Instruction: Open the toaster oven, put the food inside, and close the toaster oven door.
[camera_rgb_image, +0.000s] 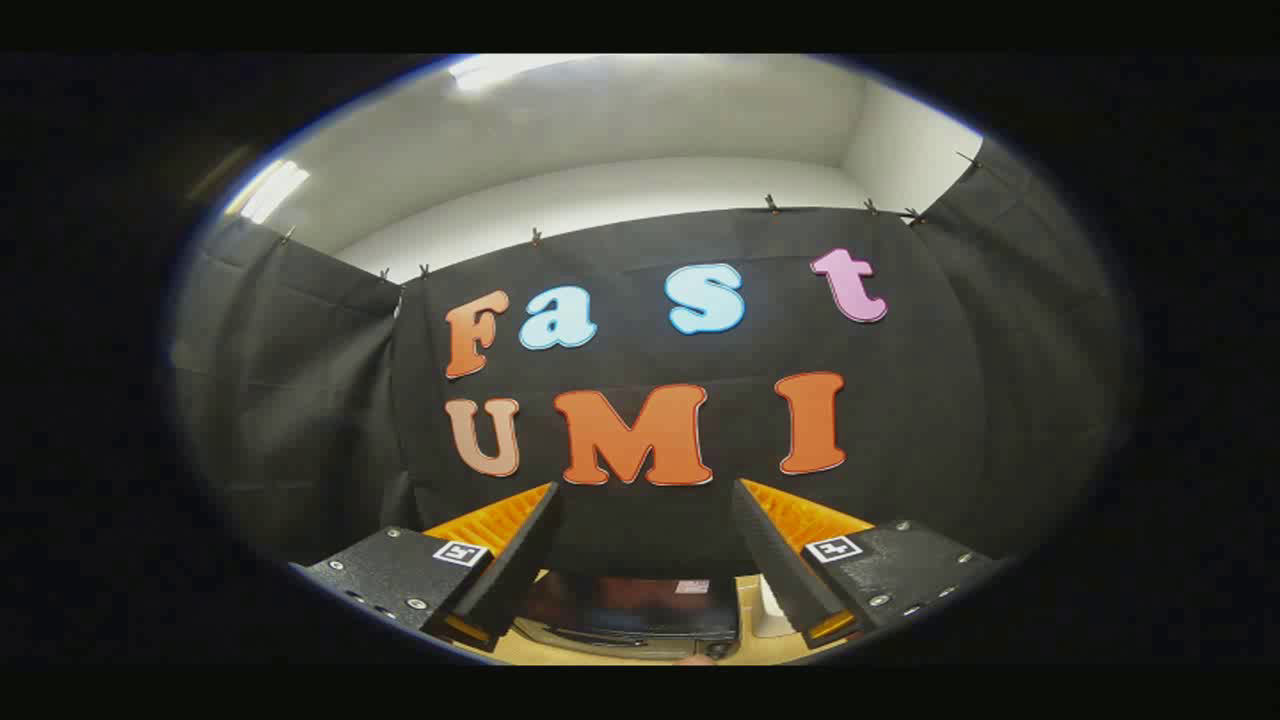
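Gripper view: jaws (645, 500) standing wide apart, holding nothing, raised w/ booth wall cloth (300, 400) behind them. Toaster oven (630, 615) sitting low between the two fingers, below & beyond their tips, not touching. It's boxy, dark, w/ glossy reflective top; door state can't be told. Pale wood-look counter (745, 650) lying under it. Small white item (770, 610) just beside oven, unclear.
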